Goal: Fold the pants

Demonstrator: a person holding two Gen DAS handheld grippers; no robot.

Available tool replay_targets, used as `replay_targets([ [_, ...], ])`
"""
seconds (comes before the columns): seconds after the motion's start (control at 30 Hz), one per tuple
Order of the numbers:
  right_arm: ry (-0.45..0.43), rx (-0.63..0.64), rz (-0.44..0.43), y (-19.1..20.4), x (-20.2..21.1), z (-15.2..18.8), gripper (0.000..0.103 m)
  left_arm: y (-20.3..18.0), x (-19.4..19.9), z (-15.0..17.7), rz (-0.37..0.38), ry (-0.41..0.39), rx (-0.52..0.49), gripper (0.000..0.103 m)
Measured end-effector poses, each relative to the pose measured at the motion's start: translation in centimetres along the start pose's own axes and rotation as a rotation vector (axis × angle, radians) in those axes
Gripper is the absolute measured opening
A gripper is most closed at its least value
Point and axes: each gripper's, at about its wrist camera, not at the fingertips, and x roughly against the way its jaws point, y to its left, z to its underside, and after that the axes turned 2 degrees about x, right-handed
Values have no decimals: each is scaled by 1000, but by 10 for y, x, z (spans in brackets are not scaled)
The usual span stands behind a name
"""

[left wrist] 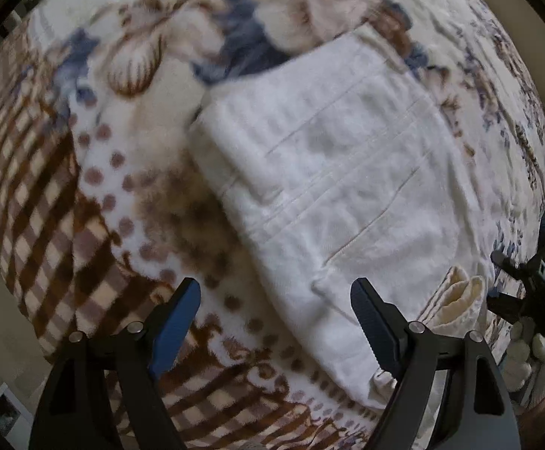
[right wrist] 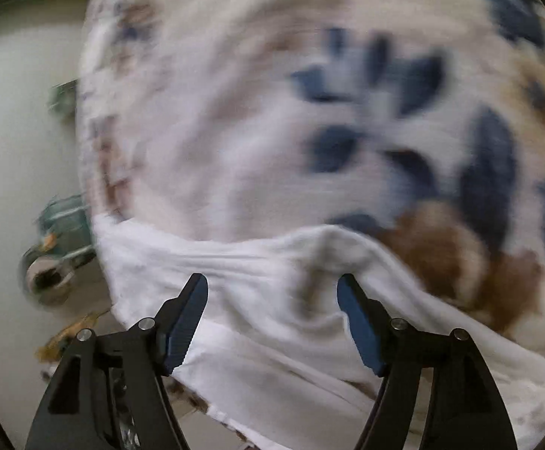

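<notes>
White pants (left wrist: 332, 187) lie folded into a rough rectangle on a patterned blanket (left wrist: 96, 195). My left gripper (left wrist: 276, 292) is open and empty, hovering over the near corner of the fold. A rolled cream end (left wrist: 460, 300) of the pants sticks up at its right. In the right wrist view, blurred by motion, my right gripper (right wrist: 272, 285) is open above the white pants (right wrist: 257, 262), which lie over the blanket's edge. The right gripper and its gloved hand also show at the right edge of the left wrist view (left wrist: 535, 285).
The blanket (right wrist: 272, 93) has brown checks, dots and blue and brown flowers. Pale floor (right wrist: 17, 150) lies to the left in the right wrist view, with a teal wheeled object (right wrist: 59, 247) beside the blanket edge.
</notes>
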Motion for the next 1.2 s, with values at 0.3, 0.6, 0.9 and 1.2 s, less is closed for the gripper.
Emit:
replay_targets([
  [0.3, 45, -32, -210, -22, -18, -4, 53, -83, -5, -14, 44, 4, -148, 82],
  [0.6, -99, -183, -160, -69, 34, -5, 15, -102, -19, -20, -15, 26, -210, 82],
  [0.9, 15, 71, -50, 8, 51, 19, 53, -67, 5, -4, -33, -30, -158, 82],
  [1.2, -108, -205, 204, -27, 59, 52, 44, 39, -9, 7, 135, -30, 273, 82],
])
